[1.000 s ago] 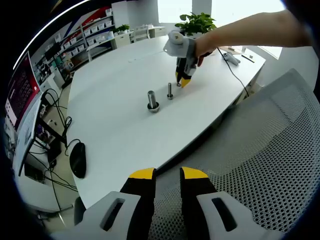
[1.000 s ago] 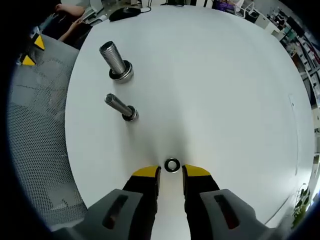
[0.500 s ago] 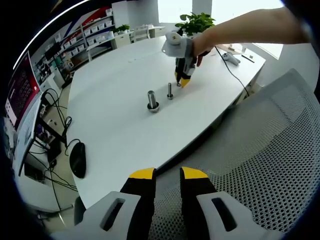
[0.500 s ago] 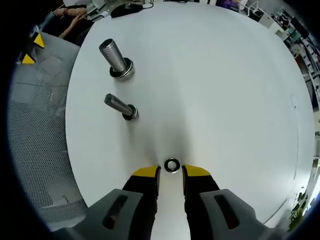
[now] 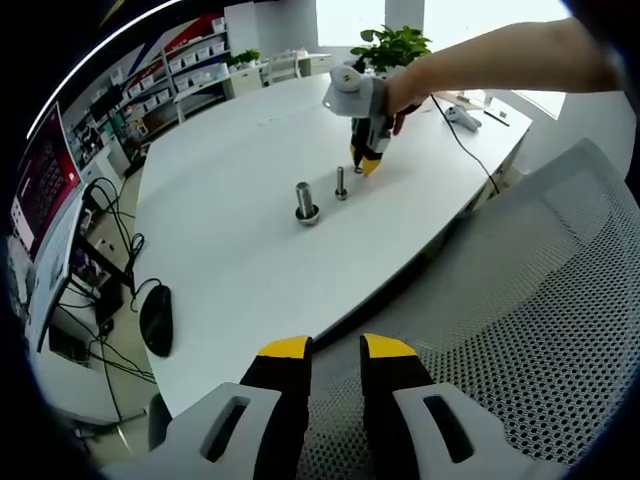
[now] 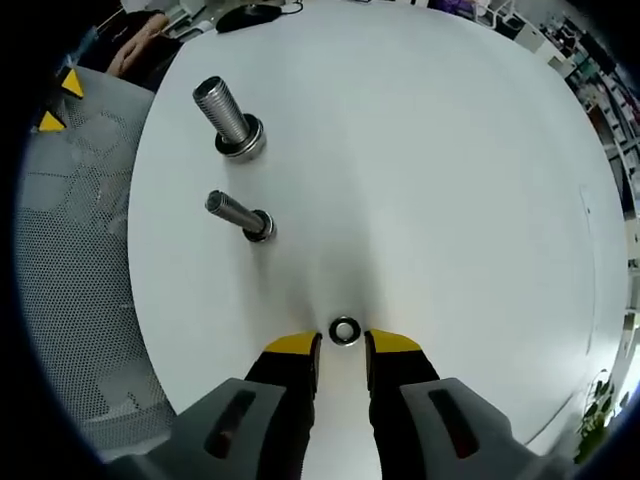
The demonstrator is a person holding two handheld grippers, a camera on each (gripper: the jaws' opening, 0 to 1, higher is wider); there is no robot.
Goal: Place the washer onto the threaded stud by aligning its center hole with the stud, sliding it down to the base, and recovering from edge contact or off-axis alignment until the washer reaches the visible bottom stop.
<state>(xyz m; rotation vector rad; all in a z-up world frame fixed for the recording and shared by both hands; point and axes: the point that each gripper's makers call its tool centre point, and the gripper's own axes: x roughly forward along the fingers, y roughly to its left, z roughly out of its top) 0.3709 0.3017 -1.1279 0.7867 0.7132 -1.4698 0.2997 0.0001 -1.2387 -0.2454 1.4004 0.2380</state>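
A small steel washer (image 6: 344, 330) lies flat on the white table (image 6: 450, 180), just ahead of my right gripper (image 6: 343, 343), whose yellow-tipped jaws stand open on either side of it. Two threaded studs rise from the table: a thin one (image 6: 237, 214) and a thick one (image 6: 228, 117) with a washer at its base. In the left gripper view the right gripper (image 5: 365, 160) points down at the table next to the thin stud (image 5: 341, 182) and the thick stud (image 5: 304, 200). My left gripper (image 5: 335, 347) hangs open over a mesh chair, holding nothing.
A grey mesh chair (image 5: 520, 330) stands at the table's near edge. A black mouse (image 5: 155, 318) and cables lie on a lower desk to the left. A potted plant (image 5: 392, 45) and a cabled device (image 5: 463, 116) sit at the table's far end.
The right gripper view has shifted slightly; the washer stays on the table between the open jaws. The left gripper has not moved.
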